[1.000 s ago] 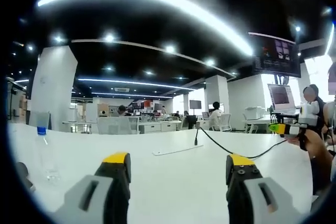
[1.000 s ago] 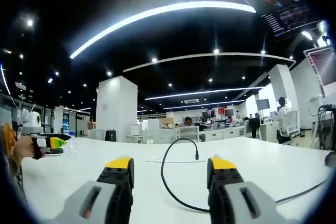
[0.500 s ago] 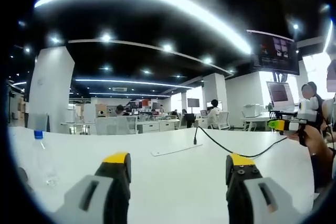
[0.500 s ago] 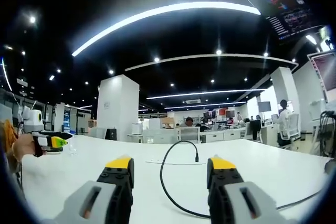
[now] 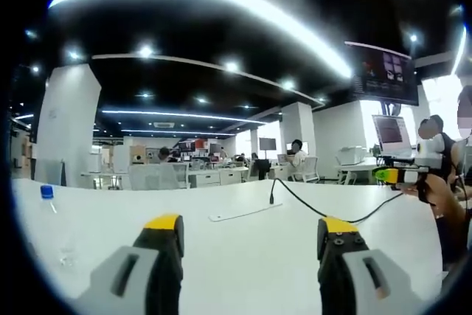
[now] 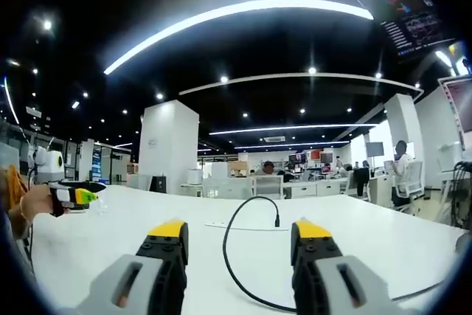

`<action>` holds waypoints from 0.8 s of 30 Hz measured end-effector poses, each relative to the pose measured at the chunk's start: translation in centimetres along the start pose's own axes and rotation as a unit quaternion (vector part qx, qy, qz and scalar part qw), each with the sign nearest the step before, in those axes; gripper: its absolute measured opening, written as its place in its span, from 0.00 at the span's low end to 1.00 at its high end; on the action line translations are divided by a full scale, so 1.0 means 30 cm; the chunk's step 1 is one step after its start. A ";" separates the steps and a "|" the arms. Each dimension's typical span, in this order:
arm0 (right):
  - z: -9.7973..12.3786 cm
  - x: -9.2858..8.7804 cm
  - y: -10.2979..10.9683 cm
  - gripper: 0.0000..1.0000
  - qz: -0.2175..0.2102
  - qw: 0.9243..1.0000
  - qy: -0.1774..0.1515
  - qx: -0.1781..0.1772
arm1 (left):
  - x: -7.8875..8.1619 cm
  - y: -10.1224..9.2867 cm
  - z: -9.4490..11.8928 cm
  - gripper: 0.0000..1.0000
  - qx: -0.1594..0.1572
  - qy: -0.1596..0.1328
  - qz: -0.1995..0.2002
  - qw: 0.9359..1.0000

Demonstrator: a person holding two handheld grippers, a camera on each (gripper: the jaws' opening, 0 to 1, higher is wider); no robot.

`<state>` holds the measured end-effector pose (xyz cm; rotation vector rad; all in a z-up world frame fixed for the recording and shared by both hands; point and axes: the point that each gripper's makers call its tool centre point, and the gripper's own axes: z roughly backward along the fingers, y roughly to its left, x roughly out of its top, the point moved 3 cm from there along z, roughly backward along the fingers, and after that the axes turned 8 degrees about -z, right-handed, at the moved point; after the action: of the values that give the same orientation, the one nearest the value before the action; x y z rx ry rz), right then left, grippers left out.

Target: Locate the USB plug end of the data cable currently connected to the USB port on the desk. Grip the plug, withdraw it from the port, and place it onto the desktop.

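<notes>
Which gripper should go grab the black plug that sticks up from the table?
Probably the right. In the right gripper view the plug stands just beyond that gripper, between its open jaws. In the left gripper view the plug looks farther from the left gripper.

The desk (image 5: 243,248) is plain white. A black cable (image 6: 234,256) curls across it, ending in a black plug (image 6: 276,220). Both grippers (image 5: 248,252) (image 6: 237,252) have grey jaws with yellow tips over black pads. The clear bottle (image 5: 50,208) wears a blue cap.
</notes>
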<state>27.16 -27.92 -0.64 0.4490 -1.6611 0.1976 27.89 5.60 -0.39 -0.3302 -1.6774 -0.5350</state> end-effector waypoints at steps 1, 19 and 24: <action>-0.002 -0.001 -0.001 0.57 0.000 1.000 0.001 0.001 | 0.000 -0.002 -0.003 0.74 -0.003 -0.001 -0.001 1.000; -0.028 0.004 -0.030 0.56 0.002 1.000 0.008 0.000 | 0.003 0.013 -0.037 0.74 -0.009 -0.007 0.001 1.000; -0.038 0.007 -0.031 0.57 0.003 1.000 0.005 0.003 | -0.001 0.015 -0.049 0.74 -0.010 -0.006 0.003 1.000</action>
<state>28.55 -28.35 -0.38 0.4460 -1.6525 0.2086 29.37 5.21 -0.20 -0.3538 -1.6833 -0.5462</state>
